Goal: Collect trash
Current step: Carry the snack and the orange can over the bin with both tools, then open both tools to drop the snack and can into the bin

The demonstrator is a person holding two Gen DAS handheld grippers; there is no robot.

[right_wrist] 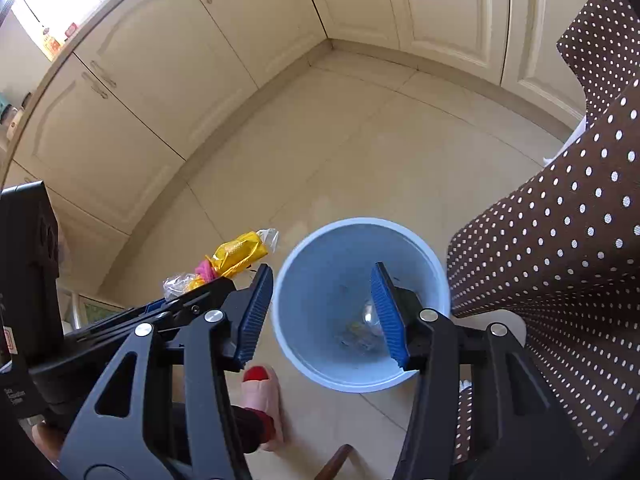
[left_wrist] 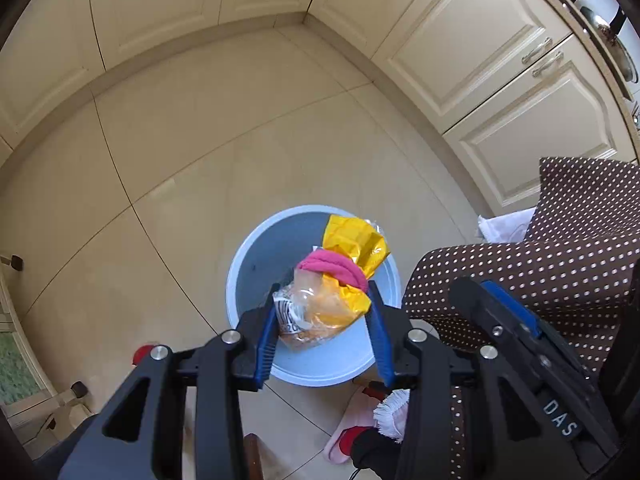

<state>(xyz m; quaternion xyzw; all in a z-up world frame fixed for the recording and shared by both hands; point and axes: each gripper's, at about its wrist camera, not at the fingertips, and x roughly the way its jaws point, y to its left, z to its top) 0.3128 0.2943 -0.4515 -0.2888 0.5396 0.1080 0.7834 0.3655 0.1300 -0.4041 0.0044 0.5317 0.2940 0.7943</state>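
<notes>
Beige floor tiles [left_wrist: 168, 152] run to cream cabinets [left_wrist: 480, 52] across the top of both views; a brown polka-dot cloth [right_wrist: 560, 240] fills the right edge. A pale blue bin [right_wrist: 304, 248] sits lower centre. The left gripper [left_wrist: 320, 320] is clenched on a bundle of wrappers [left_wrist: 344, 268], yellow, pink and clear, over the bin. The right gripper [right_wrist: 320, 312] hangs spread and empty above the bin's mouth, with scraps at the bottom. "DAS" reads on the right gripper's body, lower right.
</notes>
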